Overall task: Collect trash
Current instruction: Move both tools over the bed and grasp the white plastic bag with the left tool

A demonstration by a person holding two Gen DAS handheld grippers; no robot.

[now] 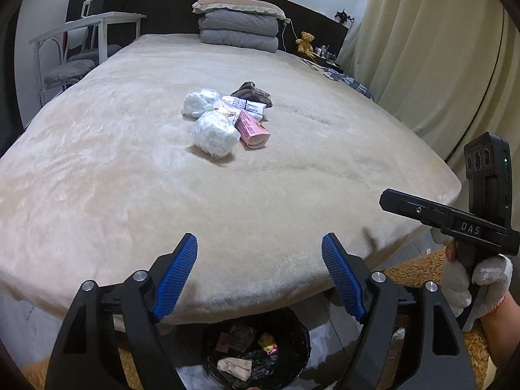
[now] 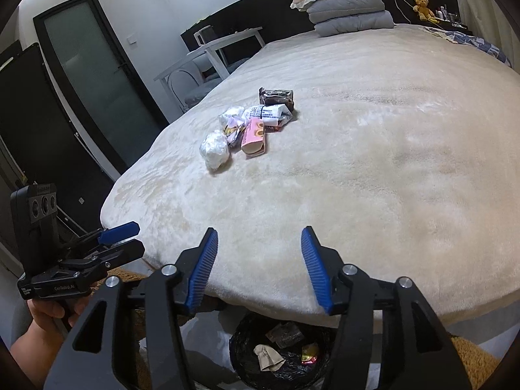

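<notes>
So both grippers are hanging over the near edge of the bed [image 1: 97, 175], jaws spread and nothing between them. The left gripper [image 1: 259, 243] and right gripper [image 2: 259, 239] each point up the blanket. The trash pile [image 1: 224, 120], made up of crumpled plastic wads, a pink carton and wrappers, sits mid-bed, well beyond the fingertips. The bin [image 2: 242, 351] with the black liner is right below the jaws, with a few scraps inside.

plush cloth bedspread [image 1: 130, 178]; crinkly glossy plastic wrappers [image 1: 214, 135].
</notes>
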